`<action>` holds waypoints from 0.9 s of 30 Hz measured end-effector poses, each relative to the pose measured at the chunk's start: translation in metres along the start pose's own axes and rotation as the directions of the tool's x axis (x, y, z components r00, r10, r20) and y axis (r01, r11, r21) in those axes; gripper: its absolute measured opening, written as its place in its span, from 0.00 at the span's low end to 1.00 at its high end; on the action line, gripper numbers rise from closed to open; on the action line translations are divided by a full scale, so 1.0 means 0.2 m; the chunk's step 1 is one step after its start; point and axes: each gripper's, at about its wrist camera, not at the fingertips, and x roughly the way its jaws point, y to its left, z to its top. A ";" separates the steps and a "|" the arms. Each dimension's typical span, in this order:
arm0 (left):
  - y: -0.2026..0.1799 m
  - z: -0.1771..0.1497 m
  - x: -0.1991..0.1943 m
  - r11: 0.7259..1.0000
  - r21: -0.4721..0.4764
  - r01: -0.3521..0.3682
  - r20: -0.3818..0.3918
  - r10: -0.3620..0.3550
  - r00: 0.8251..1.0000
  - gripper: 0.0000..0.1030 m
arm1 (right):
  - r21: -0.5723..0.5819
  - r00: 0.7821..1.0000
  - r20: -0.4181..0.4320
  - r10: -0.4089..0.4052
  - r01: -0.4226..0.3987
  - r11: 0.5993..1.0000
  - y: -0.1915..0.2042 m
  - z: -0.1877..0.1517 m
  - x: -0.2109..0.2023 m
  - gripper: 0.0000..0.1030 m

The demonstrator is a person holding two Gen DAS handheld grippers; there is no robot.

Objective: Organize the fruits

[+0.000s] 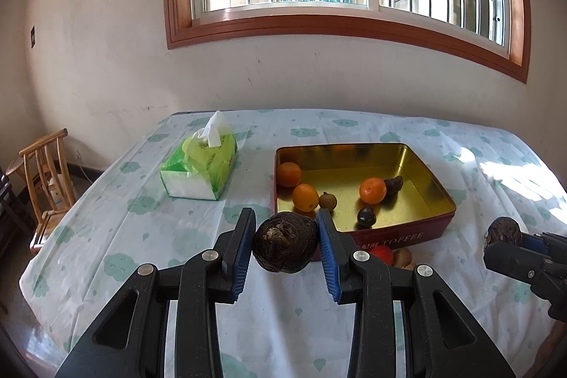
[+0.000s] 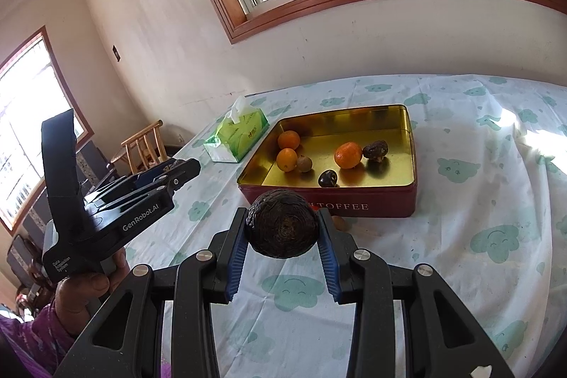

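left wrist view: left gripper (image 1: 286,245) clamps a dark fruit (image 1: 285,243). right gripper (image 2: 282,231) clamps another dark fruit (image 2: 282,227), near the toffee tin (image 2: 389,208).

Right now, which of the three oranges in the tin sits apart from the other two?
The orange toward the tin's middle, touching a wrinkled dark fruit. The other two oranges sit together against the left wall.

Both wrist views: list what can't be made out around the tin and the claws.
- Fruits in front of the tin: left wrist view shows only a red piece and a brown piece, behind the left claw.
- Same fruits, right wrist view: hidden by the right claw and its dark fruit.
- Tin lettering: partly covered in both views.
- Left claw's dark fruit: kind unclear.
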 end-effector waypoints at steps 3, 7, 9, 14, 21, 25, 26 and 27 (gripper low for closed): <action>0.00 0.00 0.03 1.000 -0.001 0.003 -0.009 -0.003 1.000 0.35 | 0.001 1.000 0.000 0.006 -0.006 1.000 0.00 0.02 0.02 0.34; 0.00 0.01 0.07 1.000 0.000 0.007 -0.019 -0.007 1.000 0.35 | 0.000 1.000 -0.005 0.013 -0.013 1.000 -0.01 0.03 0.05 0.34; 0.00 0.01 0.08 1.000 0.000 0.006 -0.023 -0.006 1.000 0.35 | -0.001 1.000 -0.008 0.017 -0.017 1.000 -0.01 0.04 0.07 0.34; 0.01 0.02 0.13 1.000 -0.006 0.007 -0.033 -0.007 0.999 0.35 | -0.001 1.000 -0.012 0.026 -0.026 1.000 -0.02 0.07 0.11 0.34; 0.01 0.03 0.18 1.000 -0.004 0.006 -0.045 -0.006 0.999 0.35 | -0.009 0.999 -0.013 0.037 -0.037 0.999 -0.02 0.10 0.16 0.34; 0.00 0.03 0.22 1.000 0.000 0.007 -0.053 -0.007 0.999 0.35 | -0.017 0.999 -0.013 0.044 -0.045 0.999 -0.01 0.13 0.19 0.34; 0.00 0.03 0.23 1.000 0.001 0.007 -0.053 -0.007 0.999 0.35 | -0.020 0.999 -0.012 0.046 -0.046 0.999 -0.01 0.14 0.20 0.34; 0.00 0.04 0.23 1.000 0.003 0.006 -0.054 -0.006 0.999 0.35 | -0.023 0.999 -0.011 0.047 -0.048 0.999 -0.01 0.15 0.20 0.34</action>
